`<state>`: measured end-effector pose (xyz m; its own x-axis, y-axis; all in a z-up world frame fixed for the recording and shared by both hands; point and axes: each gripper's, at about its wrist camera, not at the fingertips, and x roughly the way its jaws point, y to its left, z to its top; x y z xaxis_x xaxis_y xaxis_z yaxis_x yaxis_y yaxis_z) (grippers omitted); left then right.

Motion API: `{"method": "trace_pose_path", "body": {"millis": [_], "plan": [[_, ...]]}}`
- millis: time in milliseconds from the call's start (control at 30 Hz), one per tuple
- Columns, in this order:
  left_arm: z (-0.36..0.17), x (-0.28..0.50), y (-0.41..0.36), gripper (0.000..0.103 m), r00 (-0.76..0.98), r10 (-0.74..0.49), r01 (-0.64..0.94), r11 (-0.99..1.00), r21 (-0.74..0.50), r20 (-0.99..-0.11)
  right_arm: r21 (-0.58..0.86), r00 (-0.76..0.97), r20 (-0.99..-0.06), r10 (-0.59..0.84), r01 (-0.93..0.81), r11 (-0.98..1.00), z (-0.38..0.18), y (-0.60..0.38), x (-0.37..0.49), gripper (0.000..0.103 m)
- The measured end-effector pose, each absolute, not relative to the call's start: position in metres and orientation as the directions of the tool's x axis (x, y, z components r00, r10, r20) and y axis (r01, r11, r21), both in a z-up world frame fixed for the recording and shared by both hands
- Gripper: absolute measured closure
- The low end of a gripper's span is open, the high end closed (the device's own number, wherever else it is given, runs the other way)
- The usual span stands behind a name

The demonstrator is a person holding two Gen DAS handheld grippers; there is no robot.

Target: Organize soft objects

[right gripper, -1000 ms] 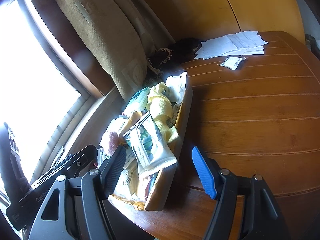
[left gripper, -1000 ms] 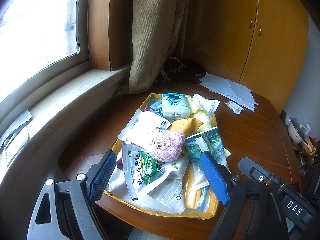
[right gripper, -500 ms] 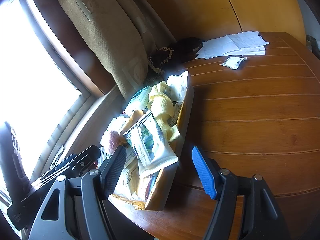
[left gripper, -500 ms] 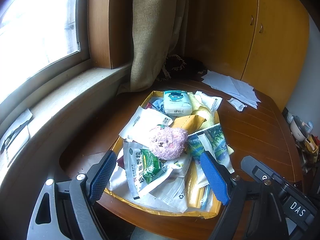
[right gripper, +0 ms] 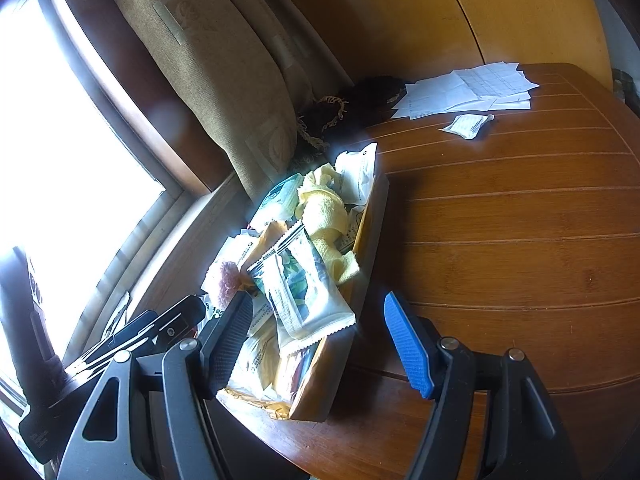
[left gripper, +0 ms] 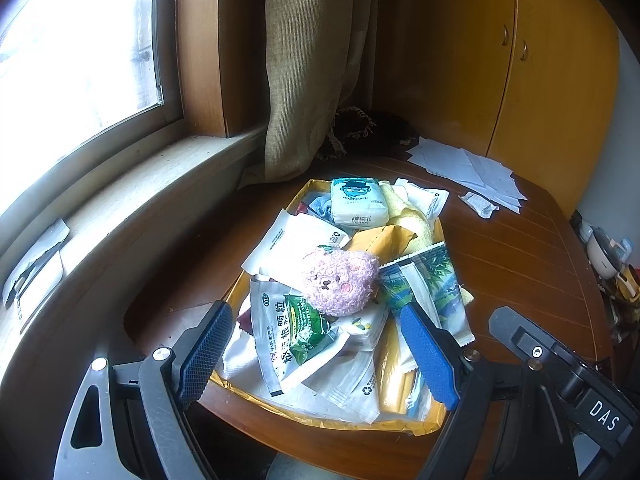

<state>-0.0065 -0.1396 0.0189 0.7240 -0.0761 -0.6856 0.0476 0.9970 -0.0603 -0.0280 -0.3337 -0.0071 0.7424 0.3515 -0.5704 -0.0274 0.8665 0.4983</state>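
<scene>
Left wrist view is filled, from the largest thing down, by the brown wooden counter (left gripper: 520, 264), on which a shallow yellow tray (left gripper: 434, 420) is heaped with soft packets. Both claws are held apart from the heap and nothing is gripped: the left claw (left gripper: 316, 344) is spread wide in front of the near end of the tray, and the right claw (right gripper: 324, 340) is likewise spread, its dark pad over the tray's near corner and its blue pad over bare wood.

The step in hand is judged to be the choice and first pick from the pile, and little of the sorting seems done. A top-lying item is best taken first, so that nothing beneath is dragged. The bamboo-printed wipes pack (left gripper: 430, 292) lies uppermost along the right side of the tray and would be pinched across its narrow width, not by its crimped end. The white tissue pack (left gripper: 358, 202) at the far end is firmer and easily squared up. The pink plush bear (left gripper: 340, 282), resting mid-heap on the green-and-white sachet (left gripper: 294, 332), should be closed on gently at its middle, since loose sachets could be carried up with it.
</scene>
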Motion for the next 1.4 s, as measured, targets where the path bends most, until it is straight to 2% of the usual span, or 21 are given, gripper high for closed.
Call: {"method": "trace_pose_path", "body": {"millis": [1000,1400], "plan": [[0.017,-0.005,-0.139,0.014,0.71,-0.045,0.031,0.999,-0.033,-0.703,0.502,0.746,-0.561,0.36,-0.039,0.864,-0.005,-0.332,-0.026,0.035],[0.013,-0.003,-0.139,0.014,0.705,-0.025,0.028,1.0,-0.008,-0.708,0.49,0.766,-0.523,0.372,-0.087,0.868,0.003,-0.327,-0.032,0.035]]}}
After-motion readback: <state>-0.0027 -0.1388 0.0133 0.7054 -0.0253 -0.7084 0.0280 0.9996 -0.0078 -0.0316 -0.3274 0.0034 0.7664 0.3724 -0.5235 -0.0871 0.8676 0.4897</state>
